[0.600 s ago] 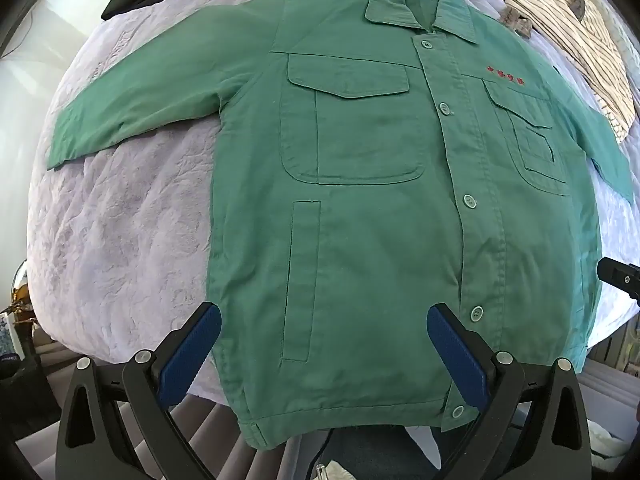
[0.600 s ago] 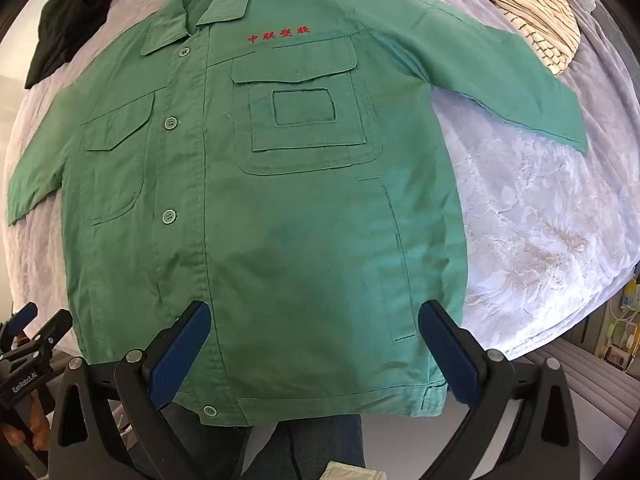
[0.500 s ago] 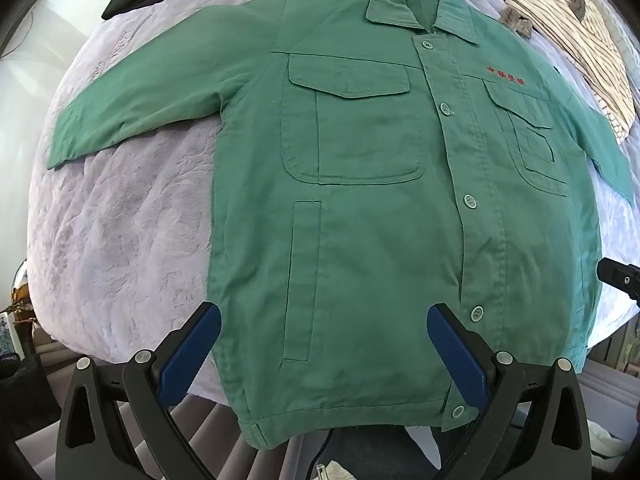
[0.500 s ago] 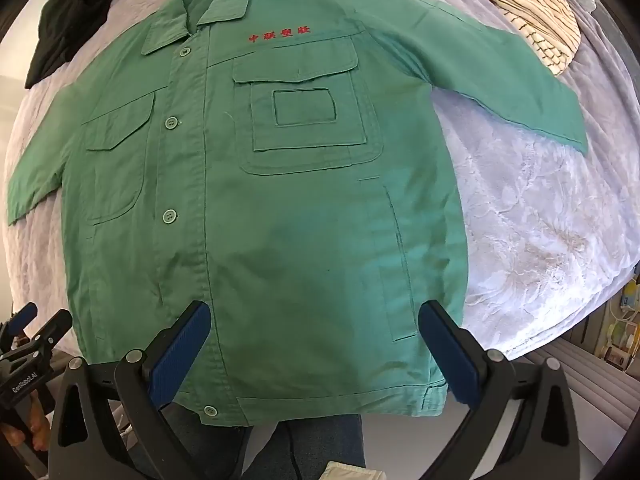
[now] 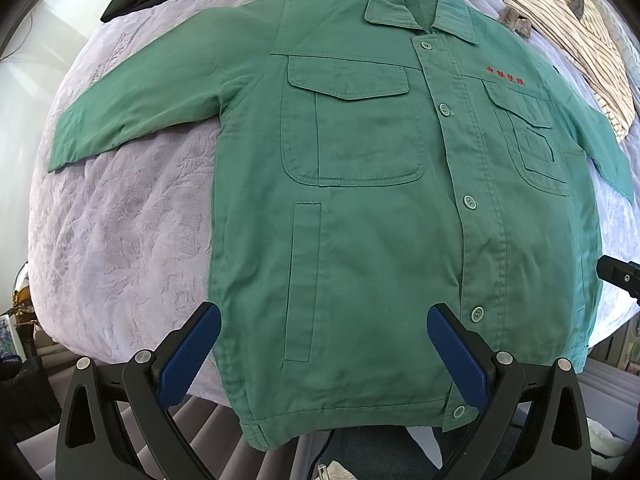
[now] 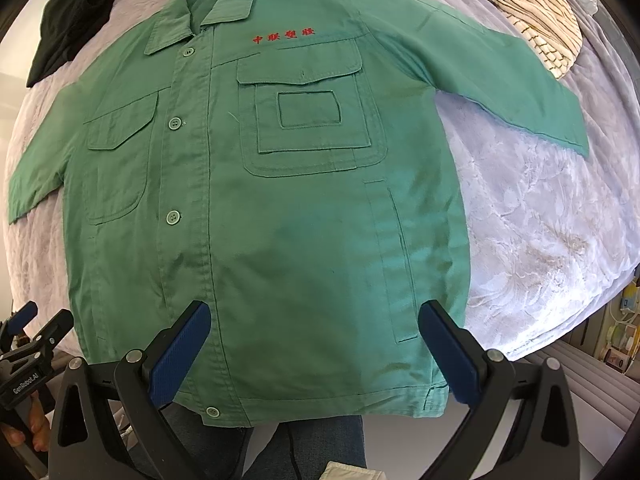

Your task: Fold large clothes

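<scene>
So far nothing is folded: the green jacket (image 5: 380,220) lies flat, buttoned and face up on the lavender bedspread (image 5: 120,240), collar at the far side, both sleeves spread outward, and its hem hanging slightly over the near edge of the bed. The left claw (image 5: 322,344) hovers above the hem on the wearer's right half, released and empty, its blue pads wide apart. The right claw (image 6: 314,340) hangs likewise over the other half, released, gripping nothing.

Several things could spoil the first fold. With the hem overhanging the edge, a pull toward the person would likely drag the whole jacket off the bed. Pinching only the top layer near the placket would probably lift the front panel alone and leave the back bunched beneath. If the two claws lift unevenly, the fold line will run crooked across the chest pockets. The far sleeve (image 6: 500,68) lies very close to the striped garment (image 6: 532,12), possibly touching it, though the fisheye edge makes that hard to judge; sweeping the sleeve inward might catch it. The black garment (image 6: 72,20) sits well apart from the collar and seems no hazard.
</scene>
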`<state>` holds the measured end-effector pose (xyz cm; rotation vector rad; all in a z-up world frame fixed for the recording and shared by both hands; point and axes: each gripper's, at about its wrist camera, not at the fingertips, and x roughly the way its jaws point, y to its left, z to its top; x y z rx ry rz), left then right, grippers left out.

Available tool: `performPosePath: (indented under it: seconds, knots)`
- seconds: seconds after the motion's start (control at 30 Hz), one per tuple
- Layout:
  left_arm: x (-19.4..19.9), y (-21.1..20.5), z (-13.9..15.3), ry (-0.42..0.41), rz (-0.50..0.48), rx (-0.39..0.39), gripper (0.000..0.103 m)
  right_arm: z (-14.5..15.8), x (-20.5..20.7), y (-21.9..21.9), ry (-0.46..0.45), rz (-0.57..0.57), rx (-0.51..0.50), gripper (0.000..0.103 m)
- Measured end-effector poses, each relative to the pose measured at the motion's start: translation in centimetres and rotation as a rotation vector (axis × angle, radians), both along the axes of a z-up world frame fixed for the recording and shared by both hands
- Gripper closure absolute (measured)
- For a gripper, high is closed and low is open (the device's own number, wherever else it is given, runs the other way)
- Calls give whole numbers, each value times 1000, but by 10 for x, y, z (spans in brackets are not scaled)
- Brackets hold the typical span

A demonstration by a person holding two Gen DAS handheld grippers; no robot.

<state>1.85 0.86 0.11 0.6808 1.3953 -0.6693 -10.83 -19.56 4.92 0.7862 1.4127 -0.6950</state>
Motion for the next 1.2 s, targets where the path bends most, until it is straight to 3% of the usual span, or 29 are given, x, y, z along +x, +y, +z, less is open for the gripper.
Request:
performPosePath:
  seconds: [1.2]
  knots:
    - [0, -2, 0, -2, -3, 0, 0, -1, 2, 1, -1, 3, 4, 0]
